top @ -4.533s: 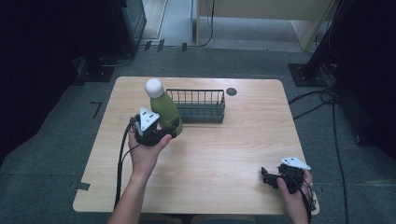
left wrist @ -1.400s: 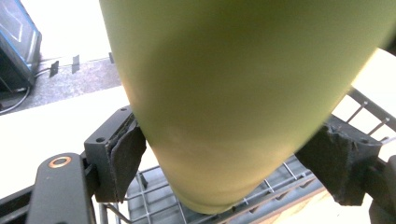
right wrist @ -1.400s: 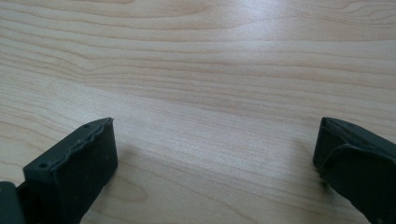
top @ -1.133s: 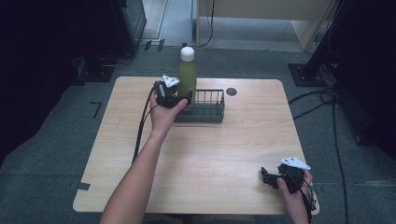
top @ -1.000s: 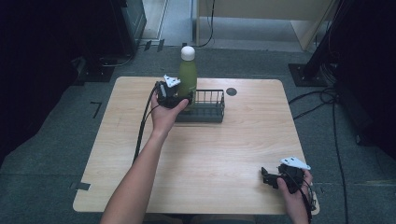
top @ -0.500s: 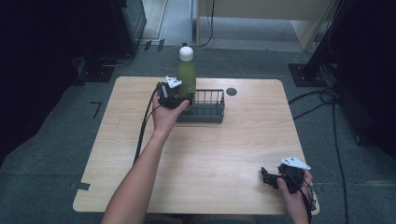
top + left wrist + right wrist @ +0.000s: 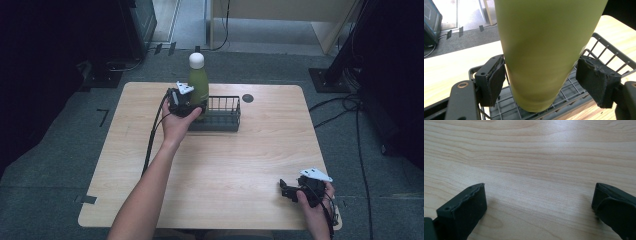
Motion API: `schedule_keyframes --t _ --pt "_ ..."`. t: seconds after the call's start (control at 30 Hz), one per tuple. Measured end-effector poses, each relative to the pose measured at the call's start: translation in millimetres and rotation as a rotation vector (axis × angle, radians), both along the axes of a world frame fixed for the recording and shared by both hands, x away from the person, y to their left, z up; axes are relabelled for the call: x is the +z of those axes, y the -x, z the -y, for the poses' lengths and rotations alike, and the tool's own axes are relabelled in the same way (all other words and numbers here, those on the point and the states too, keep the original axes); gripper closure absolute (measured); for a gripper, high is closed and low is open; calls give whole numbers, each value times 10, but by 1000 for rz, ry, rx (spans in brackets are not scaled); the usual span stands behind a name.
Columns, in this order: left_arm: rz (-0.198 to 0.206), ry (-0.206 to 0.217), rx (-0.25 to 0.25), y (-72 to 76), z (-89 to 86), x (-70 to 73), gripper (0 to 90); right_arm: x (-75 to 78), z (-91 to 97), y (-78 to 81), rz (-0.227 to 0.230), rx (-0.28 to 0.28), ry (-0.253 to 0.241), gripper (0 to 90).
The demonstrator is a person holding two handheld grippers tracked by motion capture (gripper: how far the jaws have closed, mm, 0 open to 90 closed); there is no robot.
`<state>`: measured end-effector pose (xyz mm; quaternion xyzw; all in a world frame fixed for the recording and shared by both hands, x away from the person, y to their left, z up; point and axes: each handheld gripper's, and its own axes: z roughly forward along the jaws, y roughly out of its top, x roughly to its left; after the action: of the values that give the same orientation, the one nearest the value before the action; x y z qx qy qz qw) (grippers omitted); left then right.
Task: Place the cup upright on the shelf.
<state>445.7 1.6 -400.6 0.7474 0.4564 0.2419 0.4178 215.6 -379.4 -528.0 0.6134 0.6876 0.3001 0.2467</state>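
A green bottle (image 7: 198, 82) with a white cap stands upright in the left end of a dark wire basket (image 7: 222, 117) at the far middle of the table. In the left gripper view its base (image 7: 544, 50) rests on the basket's wire floor (image 7: 604, 42). My left gripper (image 7: 194, 105) straddles the bottle low down. Its jaws have just been opening; the left pad (image 7: 495, 80) lies against the bottle and the right pad (image 7: 596, 80) stands just off it. My right gripper (image 7: 286, 190) rests open on the table's near right corner, with bare wood between its jaws (image 7: 539, 205).
The wooden table (image 7: 250, 165) stands on grey carpet. A small dark round disc (image 7: 247, 98) sits right of the basket. Cables run over the floor at right (image 7: 345, 107), and dark equipment stands behind the table at left (image 7: 135, 30).
Since the oldest frame my left gripper has carried the bottle from the table in front of the basket into its left end. Over the last second the bottle sank slightly. The right hand stayed still.
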Motion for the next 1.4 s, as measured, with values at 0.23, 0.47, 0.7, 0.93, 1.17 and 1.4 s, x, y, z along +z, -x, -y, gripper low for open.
schedule_keyframes --t 0.23,0.47,0.7,0.93,1.17,1.4 --pt "-8 9 -16 63 -45 -42 256 0 0 0 0 0 0 0" --pt "-4 7 -41 255 -175 -74 215 0 0 0 0 0 0 0" --pt "15 28 -38 542 -423 -69 180 0 0 0 0 0 0 0" --pt "37 52 -29 831 -664 -77 174 0 0 0 0 0 1 0" --pt "29 43 -34 1114 -818 -174 162 0 0 0 0 0 1 0" --pt "-3 16 -36 1347 -906 -370 147 0 2 1 -1 2 2 0"
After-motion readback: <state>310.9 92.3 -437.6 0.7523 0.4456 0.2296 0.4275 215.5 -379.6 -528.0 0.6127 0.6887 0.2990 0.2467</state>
